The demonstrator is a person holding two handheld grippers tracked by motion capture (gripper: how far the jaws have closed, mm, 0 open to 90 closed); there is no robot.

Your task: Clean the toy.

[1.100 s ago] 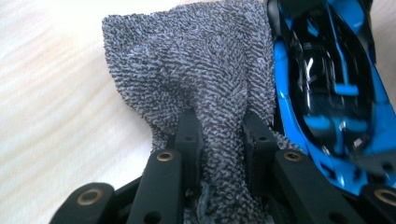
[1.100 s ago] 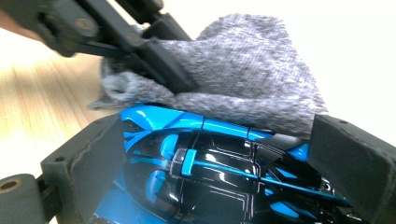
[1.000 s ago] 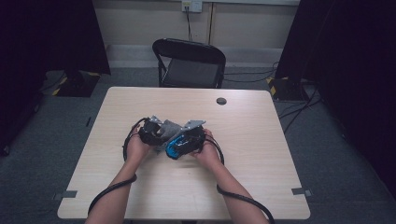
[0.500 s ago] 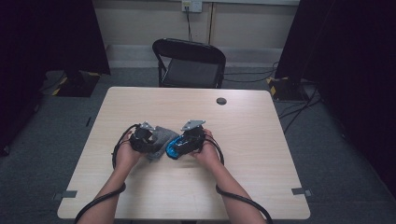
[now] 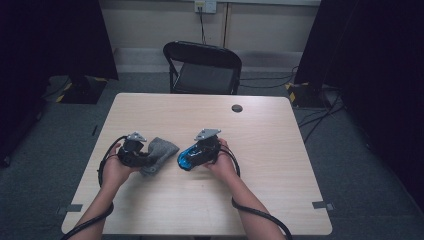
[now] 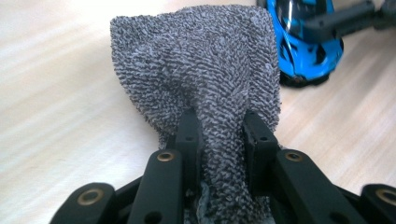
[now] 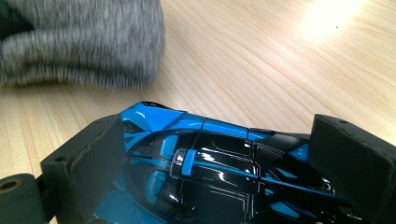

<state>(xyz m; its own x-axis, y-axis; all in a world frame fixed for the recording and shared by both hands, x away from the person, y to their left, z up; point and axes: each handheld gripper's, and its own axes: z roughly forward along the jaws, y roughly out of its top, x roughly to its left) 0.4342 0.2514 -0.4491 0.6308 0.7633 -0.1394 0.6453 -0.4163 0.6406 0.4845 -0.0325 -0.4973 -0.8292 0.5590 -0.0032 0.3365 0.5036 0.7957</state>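
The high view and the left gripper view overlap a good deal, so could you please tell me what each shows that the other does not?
The high view alone takes in the whole table, the black chair behind it, a small dark disc near the far edge, and both forearms.

The left gripper view alone gives the close detail: the grey cloth, looped in texture, pinched between the left gripper's black fingers.

Both share the cloth lying on the table and the blue toy car beside it, held by the right gripper.

A cloth lies left of a toy car near the desk's middle; a chair stands behind its far edge.
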